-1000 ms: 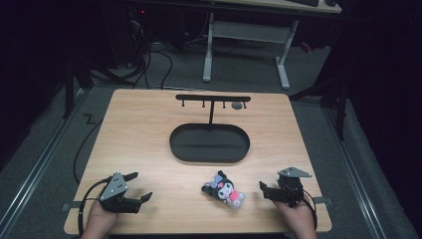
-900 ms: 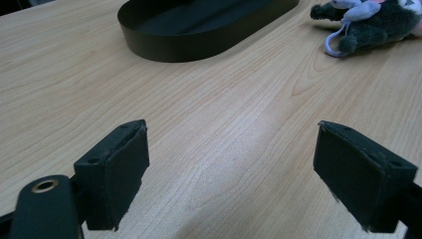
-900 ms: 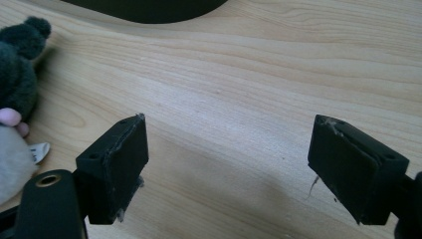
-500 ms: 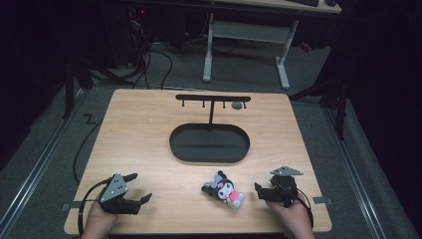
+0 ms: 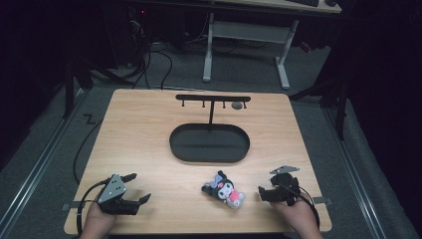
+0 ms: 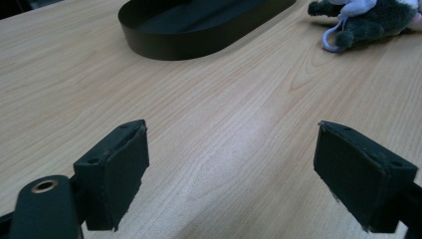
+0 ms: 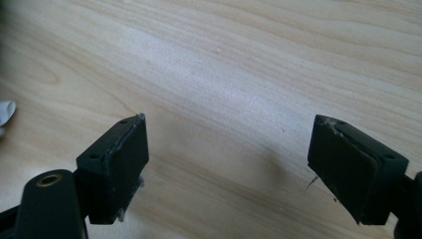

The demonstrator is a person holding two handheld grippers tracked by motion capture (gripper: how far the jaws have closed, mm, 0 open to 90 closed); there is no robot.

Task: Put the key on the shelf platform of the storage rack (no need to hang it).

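A small plush toy [image 5: 224, 189], black, white and pink, lies on the wooden table [image 5: 149, 129] near its front edge. My right gripper [image 5: 263, 193] rests just right of it, pointing left at it, jaws open and empty. In the right gripper view the gripper [image 7: 226, 144] has bare wood between its pads, and a white bit of the plush toy [image 7: 5, 113] sits at the left edge. My left gripper [image 5: 141, 186] sits at the front left, open and empty. In the left gripper view the gripper [image 6: 229, 149] faces the plush toy [image 6: 368, 22], far off at upper right.
A black oval tray [image 5: 209, 155] sits mid-table, and its wall [image 6: 199, 42] is seen ahead in the left gripper view. Behind it stands a black T-shaped rack [image 5: 213, 98] with small hooks. Desk legs and cables stand on the floor beyond the table's far edge.
My right gripper has edged a little to the left, toward the plush toy. The left gripper and the toy have stayed put.
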